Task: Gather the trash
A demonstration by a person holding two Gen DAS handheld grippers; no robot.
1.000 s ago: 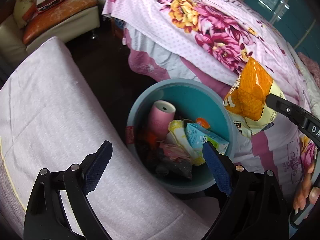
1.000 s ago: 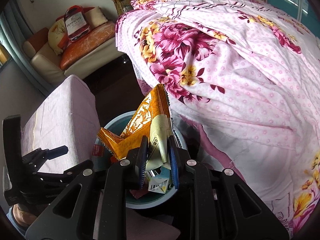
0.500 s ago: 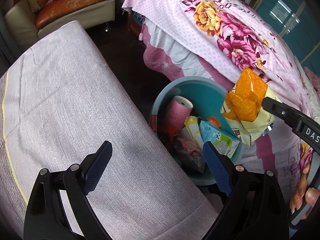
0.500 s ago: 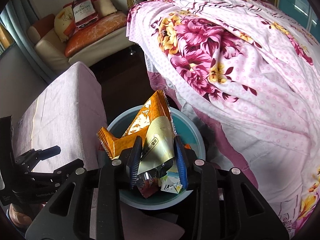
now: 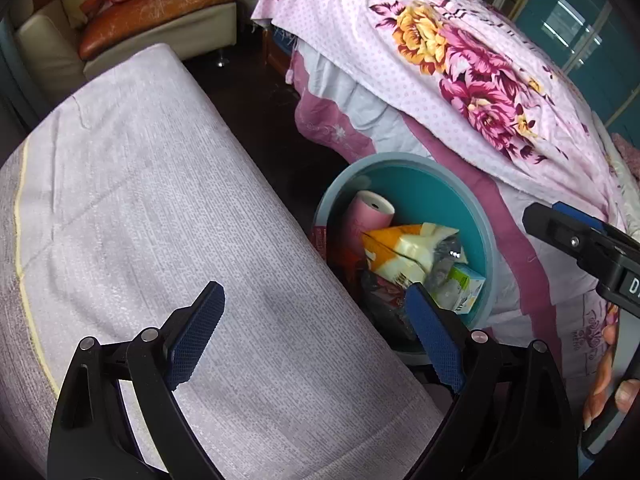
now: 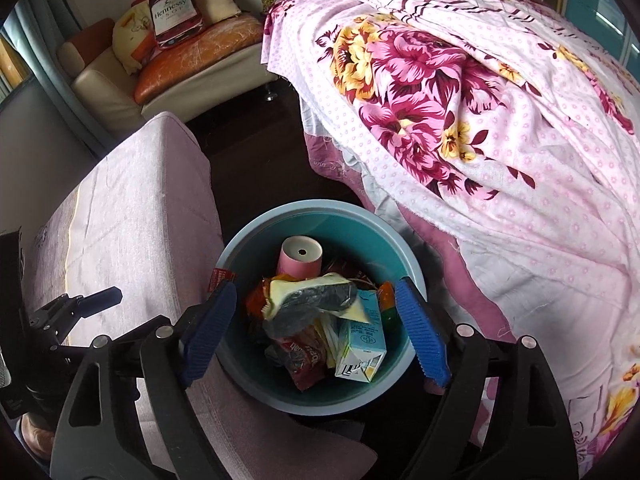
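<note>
Right tool [image 6: 316,332]: jaws just opened wide, empty, above bin [image 6: 256,240]. Wrapper [image 6: 312,298]: inside bin, atop other trash. Left tool [image 5: 316,332]: wide apart, empty, over padded surface [image 5: 160,200]. Floral bed [image 6: 480,120] beside bin; sofa [image 6: 200,60] beyond.

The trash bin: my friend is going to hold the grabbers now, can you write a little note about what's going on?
Right gripper: open and empty above the bin; its jaws have just been opening and nothing is between them.
Left gripper: open and empty, over the pale covered cushion beside the bin.
Done: the orange-and-cream snack bag now lies in the bin on top of the pink roll, milk carton and other wrappers.
Left: no loose trash shows on the floral bedspread; look around for more.
</note>
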